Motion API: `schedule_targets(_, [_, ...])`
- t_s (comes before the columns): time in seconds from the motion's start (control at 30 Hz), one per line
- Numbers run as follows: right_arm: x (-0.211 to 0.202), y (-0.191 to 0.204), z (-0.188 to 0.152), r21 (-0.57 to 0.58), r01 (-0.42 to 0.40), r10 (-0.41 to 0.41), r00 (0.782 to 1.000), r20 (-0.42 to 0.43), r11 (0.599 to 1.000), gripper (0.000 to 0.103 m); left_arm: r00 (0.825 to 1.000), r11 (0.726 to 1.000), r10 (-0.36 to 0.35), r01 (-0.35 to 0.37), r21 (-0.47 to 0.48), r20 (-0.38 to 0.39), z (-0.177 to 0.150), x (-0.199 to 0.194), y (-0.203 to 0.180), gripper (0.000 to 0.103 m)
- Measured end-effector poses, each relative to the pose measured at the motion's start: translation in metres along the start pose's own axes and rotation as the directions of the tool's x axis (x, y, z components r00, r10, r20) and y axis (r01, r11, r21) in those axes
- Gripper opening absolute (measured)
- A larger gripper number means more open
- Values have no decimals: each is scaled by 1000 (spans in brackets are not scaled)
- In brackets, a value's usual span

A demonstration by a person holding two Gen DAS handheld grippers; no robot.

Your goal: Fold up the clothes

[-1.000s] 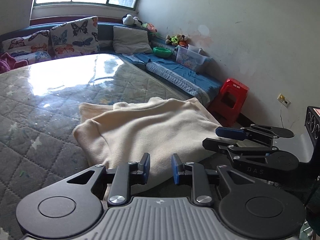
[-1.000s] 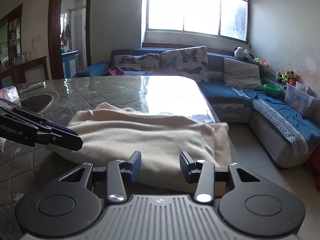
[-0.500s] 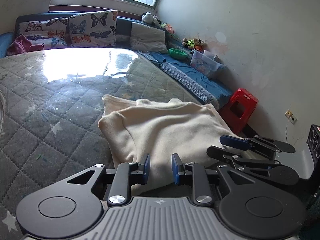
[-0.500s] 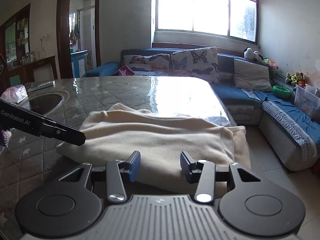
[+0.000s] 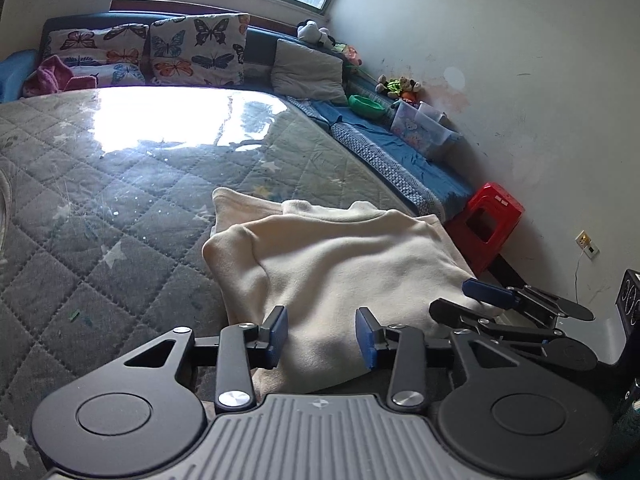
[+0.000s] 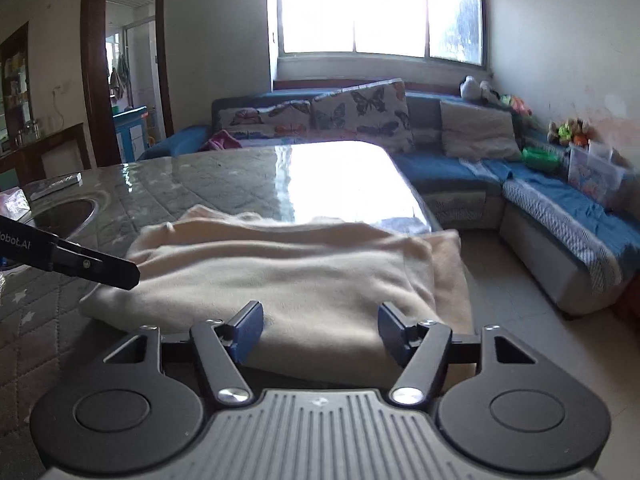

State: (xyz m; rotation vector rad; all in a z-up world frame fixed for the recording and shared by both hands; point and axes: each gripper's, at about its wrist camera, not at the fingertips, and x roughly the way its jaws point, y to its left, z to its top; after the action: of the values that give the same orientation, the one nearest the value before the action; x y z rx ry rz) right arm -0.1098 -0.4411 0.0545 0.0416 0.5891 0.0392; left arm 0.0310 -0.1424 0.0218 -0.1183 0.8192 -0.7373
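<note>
A cream garment lies folded in a thick rectangle on the quilted, glass-topped table, near the table's right edge. My left gripper hovers over the garment's near edge; its jaws are opening and the blue pads do not press the cloth. In the right wrist view the same garment spreads ahead of my right gripper. That gripper's jaws are opening too, with cloth showing in the gap but not pinched. The right gripper shows at the garment's right corner, the left gripper's finger at its left.
A blue corner sofa with butterfly cushions runs behind and beside the table. A red stool stands on the floor by the wall. A round dark dish and a flat remote sit on the table's far left.
Both grippers' jaws have spread wider, the right one more. The left wrist view has rolled and the garment now sits more central in it.
</note>
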Motion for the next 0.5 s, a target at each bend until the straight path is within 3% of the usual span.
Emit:
schedule_targets(0.23, [4, -5, 23, -15, -9, 9, 1000, 0, 1000, 70, 1000, 1000, -2, 2, 16, 1, 2, -1, -2, 42])
schedule_targets(0.5, [50, -22, 60, 23, -41, 42, 998, -51, 999, 69, 1000, 1000, -6, 6, 24, -3, 5, 2, -4, 45])
